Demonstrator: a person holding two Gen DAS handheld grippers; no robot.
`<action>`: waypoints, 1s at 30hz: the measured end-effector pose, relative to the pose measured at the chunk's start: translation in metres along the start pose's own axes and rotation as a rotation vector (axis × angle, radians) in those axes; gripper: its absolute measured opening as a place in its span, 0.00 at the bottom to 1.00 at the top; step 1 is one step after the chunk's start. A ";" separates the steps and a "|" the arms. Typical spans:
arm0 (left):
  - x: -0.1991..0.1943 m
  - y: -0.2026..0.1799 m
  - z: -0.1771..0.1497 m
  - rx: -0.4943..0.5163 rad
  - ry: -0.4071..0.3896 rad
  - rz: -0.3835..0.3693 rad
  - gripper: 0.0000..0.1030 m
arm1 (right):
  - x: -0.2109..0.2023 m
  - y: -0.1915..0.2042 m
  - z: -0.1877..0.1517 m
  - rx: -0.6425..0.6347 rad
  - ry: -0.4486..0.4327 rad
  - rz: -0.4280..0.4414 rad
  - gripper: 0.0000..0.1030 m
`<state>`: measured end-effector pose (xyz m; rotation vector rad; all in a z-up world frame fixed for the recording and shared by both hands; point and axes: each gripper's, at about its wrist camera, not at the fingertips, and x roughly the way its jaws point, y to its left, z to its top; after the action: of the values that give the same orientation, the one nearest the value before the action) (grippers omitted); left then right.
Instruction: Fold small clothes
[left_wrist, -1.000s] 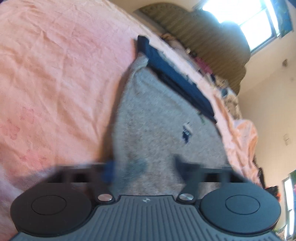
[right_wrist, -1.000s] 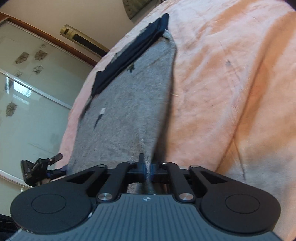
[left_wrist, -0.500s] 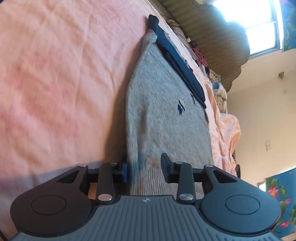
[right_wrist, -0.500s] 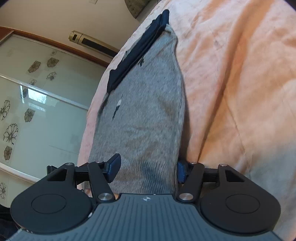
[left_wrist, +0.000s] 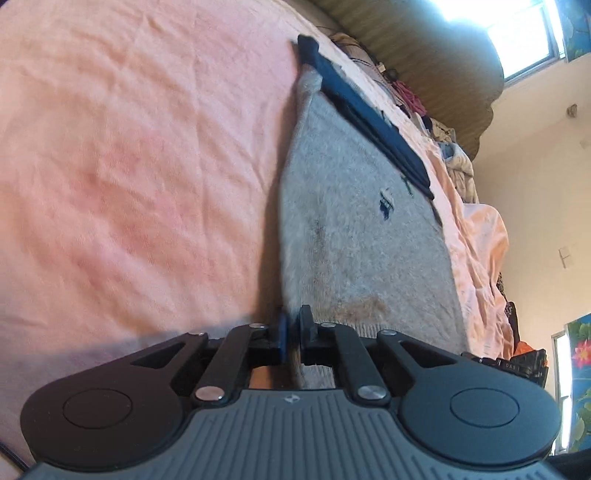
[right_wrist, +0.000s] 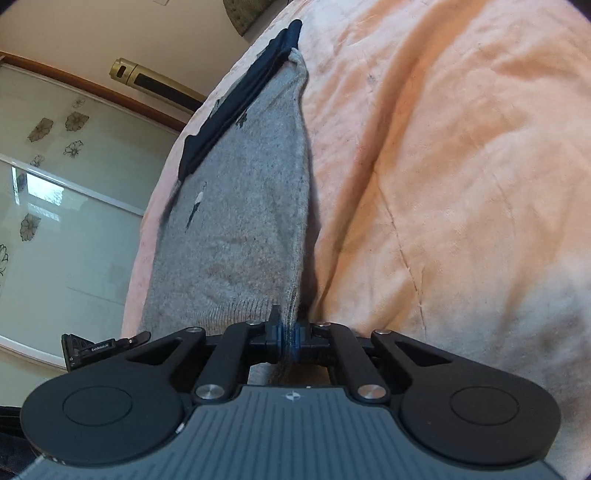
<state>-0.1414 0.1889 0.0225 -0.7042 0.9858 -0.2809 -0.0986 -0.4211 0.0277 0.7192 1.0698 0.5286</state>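
A grey knitted garment (left_wrist: 354, 229) with a dark navy band (left_wrist: 373, 122) at its far end lies on a peach bedsheet (left_wrist: 129, 166). My left gripper (left_wrist: 292, 326) is shut on the garment's near left hem corner. In the right wrist view the same grey garment (right_wrist: 243, 229) stretches away, its navy band (right_wrist: 236, 110) far off. My right gripper (right_wrist: 287, 334) is shut on the near right hem corner, and the edge rises off the sheet (right_wrist: 443, 184). The other gripper (right_wrist: 96, 345) shows at the left.
A dark headboard (left_wrist: 424, 48) and a pile of clothes (left_wrist: 436, 125) lie beyond the garment, under a bright window (left_wrist: 517, 33). A glass sliding door with flower prints (right_wrist: 55, 184) stands to the left of the bed edge in the right wrist view.
Both grippers were open around the hem half a second ago; both have now closed on its corners. The right one had opened from an earlier grip.
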 end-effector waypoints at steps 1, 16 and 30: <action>-0.007 -0.001 0.010 0.017 -0.029 0.000 0.10 | -0.004 0.004 0.009 -0.013 -0.027 -0.002 0.40; 0.184 -0.062 0.258 0.050 -0.255 0.234 0.99 | 0.165 0.015 0.320 -0.015 -0.267 -0.081 0.78; 0.240 -0.087 0.270 0.327 -0.319 0.433 0.04 | 0.220 0.000 0.340 -0.090 -0.259 -0.077 0.12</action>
<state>0.2219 0.1113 0.0170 -0.2155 0.7392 0.0527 0.3006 -0.3588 -0.0029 0.6453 0.8233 0.4026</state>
